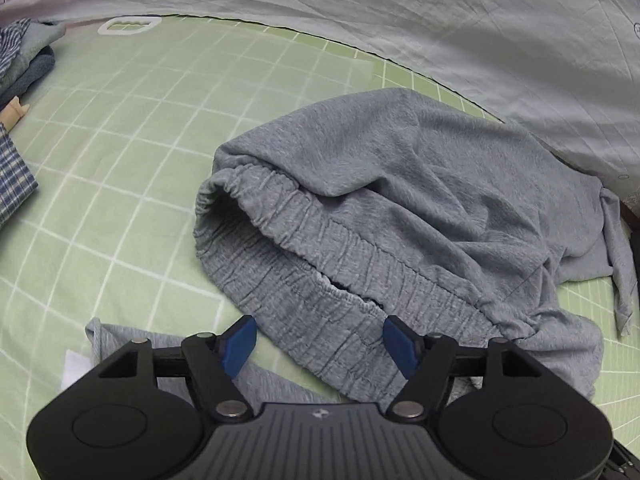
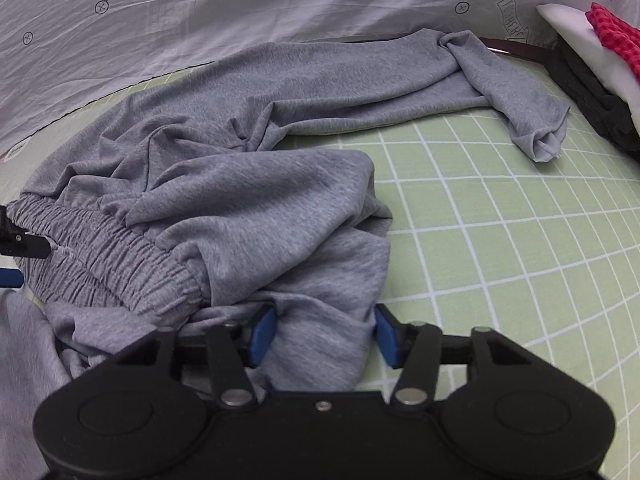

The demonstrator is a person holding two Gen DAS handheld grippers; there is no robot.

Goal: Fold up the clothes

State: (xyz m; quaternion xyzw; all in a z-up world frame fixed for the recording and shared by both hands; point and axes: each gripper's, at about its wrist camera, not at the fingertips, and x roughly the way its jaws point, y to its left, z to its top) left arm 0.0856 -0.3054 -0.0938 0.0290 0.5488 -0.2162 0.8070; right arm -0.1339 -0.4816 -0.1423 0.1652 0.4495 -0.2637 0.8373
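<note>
The green gridded sheet covers the work surface; a pale carrot-print cloth rises behind it. On the sheet lie the grey sweatpants, crumpled, their elastic waistband gaping toward your left gripper and one leg stretched along the printed cloth. At the far left sits a stack of folded clothes; at the far right, a pile of dark, white and red fabric. Your left gripper hovers with jaws wide apart, the waistband below the gap, pads touching nothing. Your right gripper stands at the hip, jaws partly closed, with a bunch of grey fabric between the blue pads, which touch it on both sides.
</note>
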